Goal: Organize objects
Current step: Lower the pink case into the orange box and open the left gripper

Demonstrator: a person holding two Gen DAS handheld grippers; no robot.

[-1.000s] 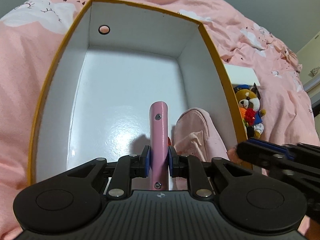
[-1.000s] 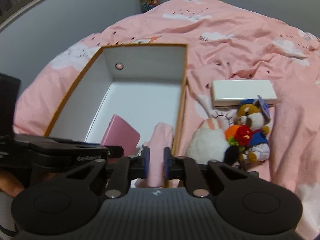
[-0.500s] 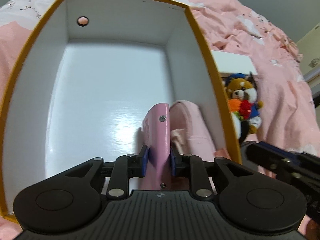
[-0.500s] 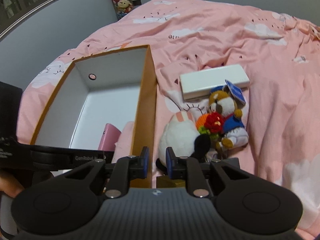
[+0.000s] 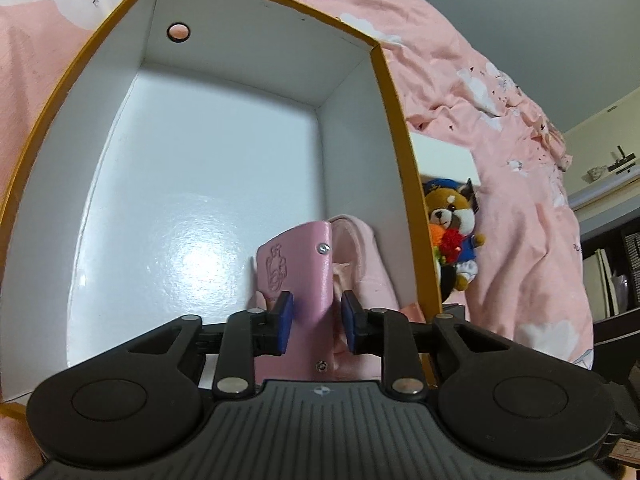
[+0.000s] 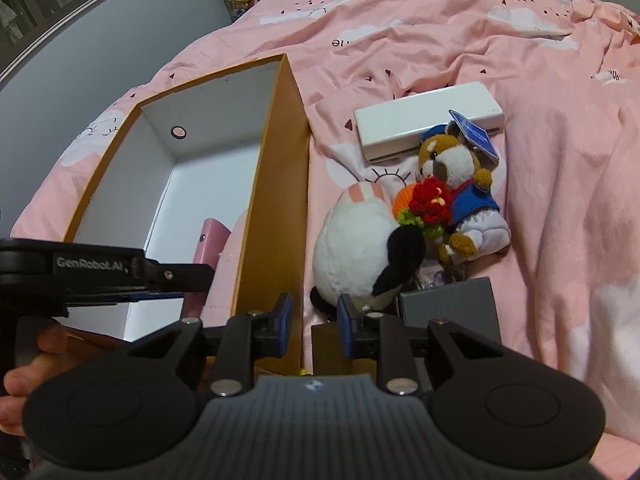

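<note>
A yellow box with a white inside [image 5: 392, 92] lies open on the pink bed. A pink case [image 5: 304, 280] stands inside it near the right wall, leaning on a pale pink cloth item [image 5: 368, 264]. My left gripper [image 5: 313, 322] is inside the box with its jaws parted around the case, a gap on the right side. The case also shows in the right wrist view [image 6: 208, 240]. My right gripper [image 6: 312, 322] is open and empty over the box's right wall [image 6: 276, 208], just before a white plush [image 6: 356, 248].
Right of the box lie a bear plush in blue [image 6: 460, 184] with a red and orange knitted flower [image 6: 428, 200], a white flat box [image 6: 428, 120], a grey box [image 6: 448, 308] and a brown block [image 6: 332, 348]. Pink bedding [image 6: 560, 208] surrounds everything.
My left gripper has opened and released the pink case, which now leans on the cloth item. My right gripper has moved right from over the box to beside the plushes and opened wider.
</note>
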